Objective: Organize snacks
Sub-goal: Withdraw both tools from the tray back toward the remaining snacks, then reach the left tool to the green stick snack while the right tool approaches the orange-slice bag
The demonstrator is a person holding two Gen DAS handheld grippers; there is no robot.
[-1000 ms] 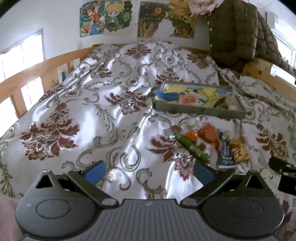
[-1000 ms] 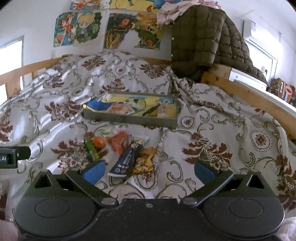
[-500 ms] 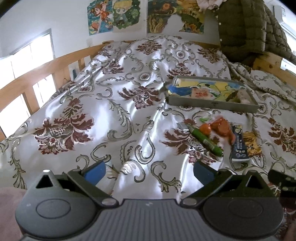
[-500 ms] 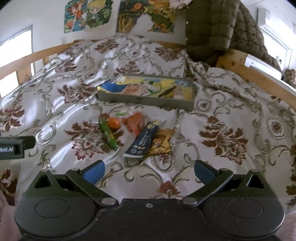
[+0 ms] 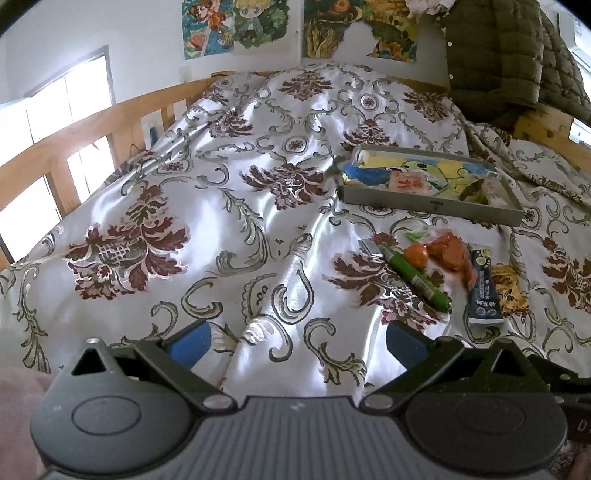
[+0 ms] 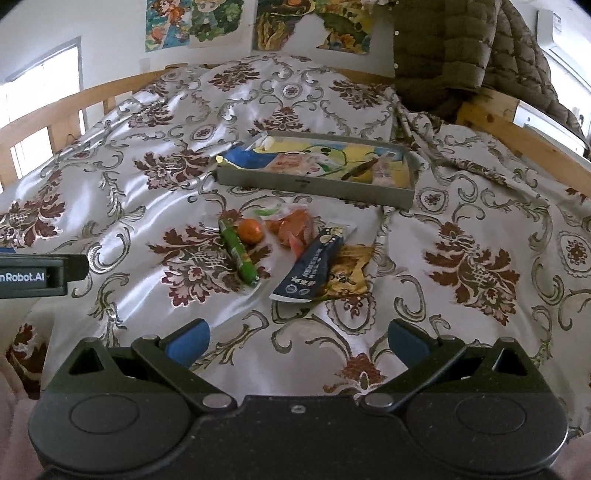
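Observation:
On the patterned bedspread lies a cluster of snacks: a green stick packet (image 6: 238, 252), a small orange fruit (image 6: 250, 230), a clear bag of orange pieces (image 6: 293, 229), a dark blue pouch (image 6: 309, 269) and a yellow packet (image 6: 349, 275). Behind them a grey tray (image 6: 314, 186) holds several packets. The same green stick (image 5: 415, 278) and tray (image 5: 432, 203) show in the left wrist view, to the right. My right gripper (image 6: 295, 341) is open, short of the snacks. My left gripper (image 5: 297, 343) is open over bare bedspread, left of them.
A wooden bed rail (image 5: 74, 147) runs along the left and another (image 6: 517, 136) along the right. An olive quilted jacket (image 6: 454, 51) hangs at the back right. Posters (image 5: 240, 26) cover the wall. The left gripper's body (image 6: 37, 275) shows at the left edge of the right wrist view.
Both grippers have lifted and tipped downward, so the bed, tray and snacks sit lower and nearer in each view. Both stay open and hold nothing. The snacks have not moved.

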